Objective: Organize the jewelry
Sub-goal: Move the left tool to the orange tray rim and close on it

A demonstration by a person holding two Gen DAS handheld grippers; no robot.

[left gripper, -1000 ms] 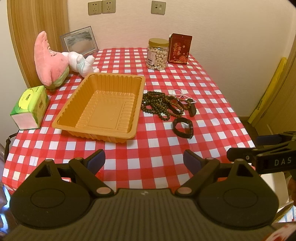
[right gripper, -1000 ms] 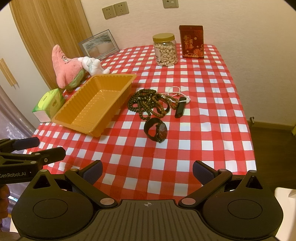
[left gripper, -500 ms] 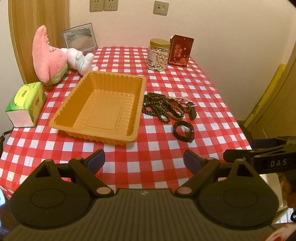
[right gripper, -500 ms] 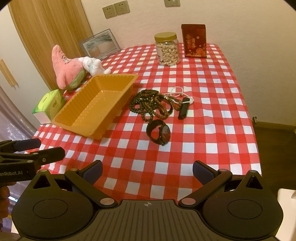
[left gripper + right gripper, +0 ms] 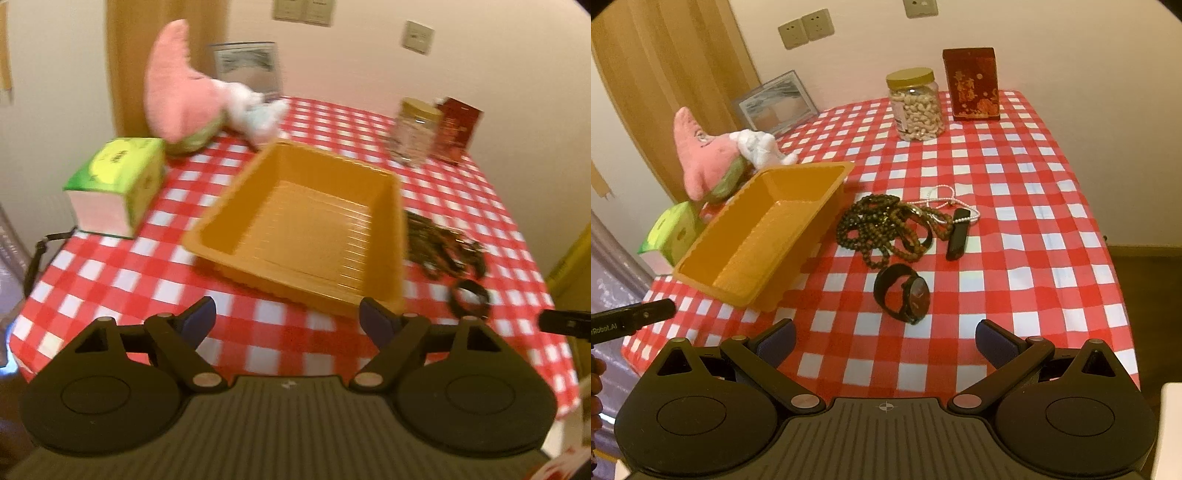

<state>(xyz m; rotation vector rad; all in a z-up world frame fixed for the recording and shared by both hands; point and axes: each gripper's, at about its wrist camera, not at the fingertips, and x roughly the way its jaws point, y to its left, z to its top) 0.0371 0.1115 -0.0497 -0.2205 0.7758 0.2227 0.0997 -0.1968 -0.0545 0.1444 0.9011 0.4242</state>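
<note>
Both wrist views low at table's near edge, sharing orange tray [image 5: 306, 236] [image 5: 757, 236]

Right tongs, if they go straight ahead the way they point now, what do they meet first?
Probably the black wristwatch, lying on the checkered tablecloth directly ahead of the open right tongs; the bead bracelets lie beyond it.

Left wrist view: you see motion blur throughout.
Bead pile [image 5: 439, 243]: smeared, strands indistinguishable.
Jar [image 5: 415, 133]: contents unreadable.
Left gripper [image 5: 631, 319]: cut off by right view's edge.
Tissue box [image 5: 674, 230]: partly hidden behind tray [image 5: 713, 284].
</note>
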